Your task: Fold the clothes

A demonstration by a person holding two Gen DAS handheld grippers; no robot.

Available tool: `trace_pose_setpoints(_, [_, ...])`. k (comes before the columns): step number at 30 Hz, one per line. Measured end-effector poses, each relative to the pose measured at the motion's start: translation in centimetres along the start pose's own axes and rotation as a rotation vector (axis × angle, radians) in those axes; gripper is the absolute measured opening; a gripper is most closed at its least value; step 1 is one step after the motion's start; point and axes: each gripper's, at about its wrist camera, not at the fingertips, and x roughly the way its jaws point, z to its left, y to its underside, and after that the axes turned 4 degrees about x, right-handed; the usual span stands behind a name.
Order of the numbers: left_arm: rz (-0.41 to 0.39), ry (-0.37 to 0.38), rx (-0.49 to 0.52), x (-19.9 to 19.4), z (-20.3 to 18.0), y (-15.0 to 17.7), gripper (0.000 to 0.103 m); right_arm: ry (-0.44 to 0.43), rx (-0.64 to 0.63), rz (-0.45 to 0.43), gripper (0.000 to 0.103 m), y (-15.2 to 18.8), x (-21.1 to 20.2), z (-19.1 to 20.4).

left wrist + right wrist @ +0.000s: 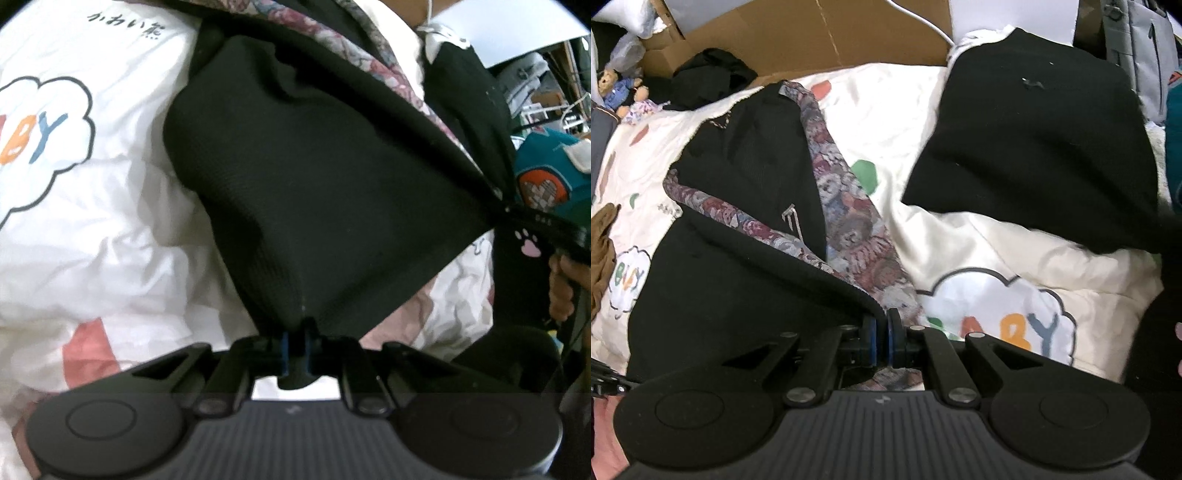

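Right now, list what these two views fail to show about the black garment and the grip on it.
- Left wrist view: the black garment fills the frame; its far end runs under the floral lining and off the top edge.
- Left gripper: cloth covers the fingertips, so bite depth is hidden.
- Right wrist view: the right gripper pinches the hem; the body hides cloth below.
- Garment type: unclear.

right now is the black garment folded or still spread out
Neither neatly: the black garment is partly turned over, its floral lining showing, pinched by the left gripper and right gripper.
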Motion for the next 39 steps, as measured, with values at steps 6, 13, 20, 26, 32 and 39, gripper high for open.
trace_pose_setpoints(6, [0.017,-0.024,0.021,0.9,-0.3,-0.1,0.007,0.001,0.04,0.022,0.005,0.8,0.7,-1.5])
trace_pose_setpoints(13, [0.041,-0.055,0.029,2.3,0.0,-0.6,0.007,-0.004,0.093,0.042,0.006,1.1,2.2,-2.5])
trace_pose_setpoints(20, [0.057,-0.09,0.017,2.5,0.3,-0.6,0.03,0.033,0.122,0.076,0.009,1.4,4.1,-2.8])
trace_pose_setpoints(26, [0.035,-0.11,0.038,1.3,-1.1,-0.6,0.054,0.077,0.105,0.066,0.036,1.4,3.0,-1.8])
trace_pose_setpoints(32, [-0.004,-0.117,0.058,-1.1,-2.7,-1.7,0.057,0.08,0.09,0.005,0.044,1.7,0.1,-1.3])
trace_pose_setpoints(39, [-0.092,-0.104,0.095,-3.3,-6.4,-3.5,0.063,0.065,0.105,-0.082,0.05,2.9,-3.2,-0.8])
